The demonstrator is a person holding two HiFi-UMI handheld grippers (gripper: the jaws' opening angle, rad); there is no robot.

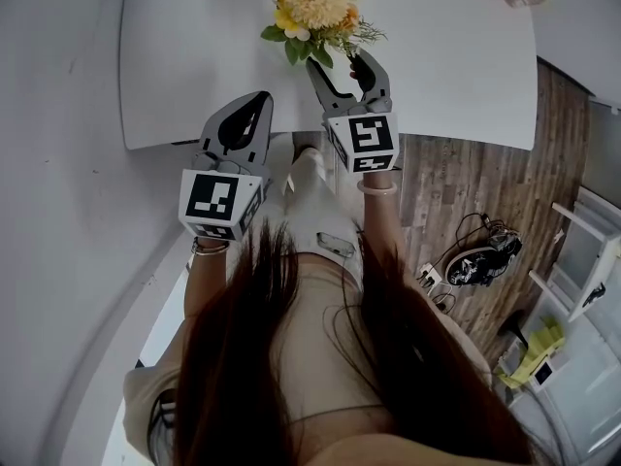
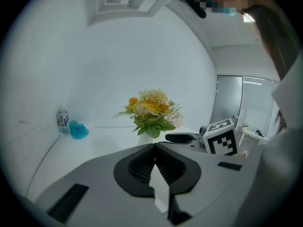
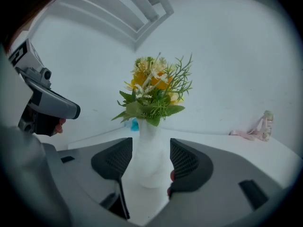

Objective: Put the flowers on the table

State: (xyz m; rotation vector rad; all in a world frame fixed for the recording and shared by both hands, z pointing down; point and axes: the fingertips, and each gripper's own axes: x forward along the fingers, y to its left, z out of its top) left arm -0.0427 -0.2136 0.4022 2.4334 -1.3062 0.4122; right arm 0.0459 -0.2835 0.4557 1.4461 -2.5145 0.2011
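White worktop (image 1: 446,76) carries the flowers (image 1: 312,8) in a vase (image 3: 150,150), standing upright. Your right tool (image 1: 347,71) is open with a jaw on each side of the vase, not squeezing, so the vase seems to stand alone. Your left tool (image 1: 254,105) is closed, empty, off to the side.

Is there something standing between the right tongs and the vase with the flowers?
Nothing visible does. The vase with its flowers stands on the table, right between the jaws of the right tongs, which are apart. The left tongs are shut, empty and off to one side.
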